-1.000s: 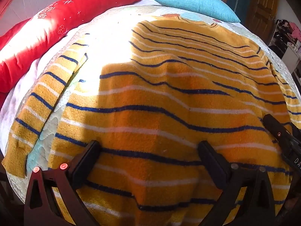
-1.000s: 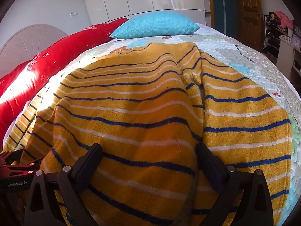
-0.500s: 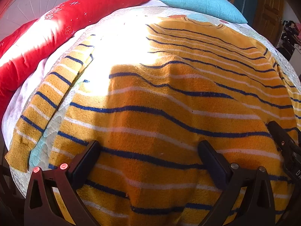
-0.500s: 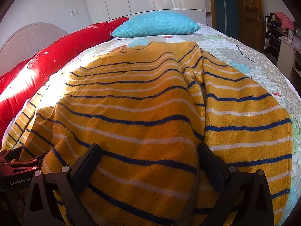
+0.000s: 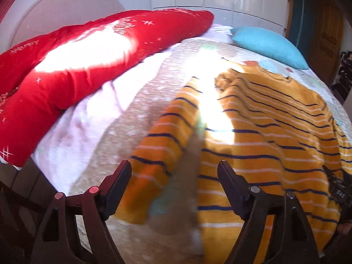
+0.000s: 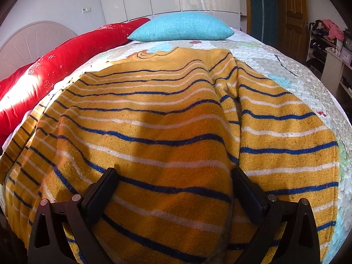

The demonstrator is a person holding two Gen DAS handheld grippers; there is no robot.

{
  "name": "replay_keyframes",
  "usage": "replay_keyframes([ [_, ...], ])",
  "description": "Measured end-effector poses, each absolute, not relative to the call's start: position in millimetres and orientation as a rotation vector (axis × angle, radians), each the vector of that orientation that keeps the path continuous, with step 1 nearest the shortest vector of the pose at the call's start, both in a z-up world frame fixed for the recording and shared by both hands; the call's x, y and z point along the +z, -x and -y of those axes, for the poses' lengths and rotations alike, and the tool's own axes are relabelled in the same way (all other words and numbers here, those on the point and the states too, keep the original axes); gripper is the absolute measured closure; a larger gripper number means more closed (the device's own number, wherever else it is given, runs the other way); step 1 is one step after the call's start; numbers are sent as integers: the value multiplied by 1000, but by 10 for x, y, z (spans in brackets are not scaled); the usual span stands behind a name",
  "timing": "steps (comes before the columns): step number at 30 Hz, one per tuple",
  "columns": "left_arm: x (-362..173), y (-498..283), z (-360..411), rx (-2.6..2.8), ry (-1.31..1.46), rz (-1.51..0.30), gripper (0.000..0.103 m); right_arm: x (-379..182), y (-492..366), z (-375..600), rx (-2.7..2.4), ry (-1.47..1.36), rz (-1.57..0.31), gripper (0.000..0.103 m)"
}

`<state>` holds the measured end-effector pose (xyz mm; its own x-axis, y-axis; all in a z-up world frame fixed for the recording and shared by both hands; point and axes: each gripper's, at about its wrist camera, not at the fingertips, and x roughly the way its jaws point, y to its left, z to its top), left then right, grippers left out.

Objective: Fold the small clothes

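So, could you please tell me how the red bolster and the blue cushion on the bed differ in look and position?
The red bolster is long and tube-like and runs along the bed's left side; the blue cushion is short and plump and lies across the far end. The red bolster carries small white star and flower prints, while the blue cushion is plain with a waffle-like texture. Bright sun falls on the red bolster; the blue cushion lies in even light. Both lie on the bed, beyond the striped sweater.

A yellow knitted sweater with blue and white stripes [image 6: 167, 132] is lying spread flat on a pale quilted bedspread [image 6: 286, 70], its neckline pointing toward the far end. Behind it, a turquoise textured pillow [image 6: 182, 29] is resting. A long red bolster cushion [image 5: 83, 66] is lying along the left, the sweater's left sleeve [image 5: 162, 151] stretching beside it
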<state>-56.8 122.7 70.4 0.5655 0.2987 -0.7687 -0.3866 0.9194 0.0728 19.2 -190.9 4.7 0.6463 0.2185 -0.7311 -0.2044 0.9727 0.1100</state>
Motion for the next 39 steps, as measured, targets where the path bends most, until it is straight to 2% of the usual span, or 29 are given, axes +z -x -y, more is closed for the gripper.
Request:
replay_keyframes([
  [4,434,390,-1455,337,7,-979,23,39,-196,1894,231,-3,-837,0],
  [5,358,322,-1483,301,2,-1007,28,38,-192,1898,231,-3,-837,0],
  [6,313,264,-1531,265,27,-1025,66,36,-193,1902,231,-3,-838,0],
  [7,304,209,-1622,253,74,-1036,86,37,-191,1896,230,-2,-838,0],
  [9,324,405,-1876,252,209,-983,88,37,-193,1890,227,3,-841,0],
  [15,608,325,-3070,504,430,-843,88,27,-212,1826,196,42,-852,0],
  [19,644,275,-3463,553,475,-837,82,32,-220,1801,185,51,-855,0],
  [21,699,314,-3372,551,460,-812,75,34,-220,1798,182,52,-855,0],
  [22,723,386,-3346,546,458,-801,66,39,-225,1791,182,52,-856,0],
  [26,794,597,-2914,444,452,-787,54,41,-226,1787,183,51,-855,0],
  [28,771,654,-2589,357,445,-807,43,43,-223,1785,185,49,-854,0],
  [36,322,700,-1386,93,445,-972,42,73,-218,1822,204,38,-869,0],
  [38,275,698,-1124,53,426,-986,42,202,-190,1863,244,25,-891,7],
  [39,277,700,-957,34,380,-990,42,302,-130,1925,263,-5,-867,8],
])
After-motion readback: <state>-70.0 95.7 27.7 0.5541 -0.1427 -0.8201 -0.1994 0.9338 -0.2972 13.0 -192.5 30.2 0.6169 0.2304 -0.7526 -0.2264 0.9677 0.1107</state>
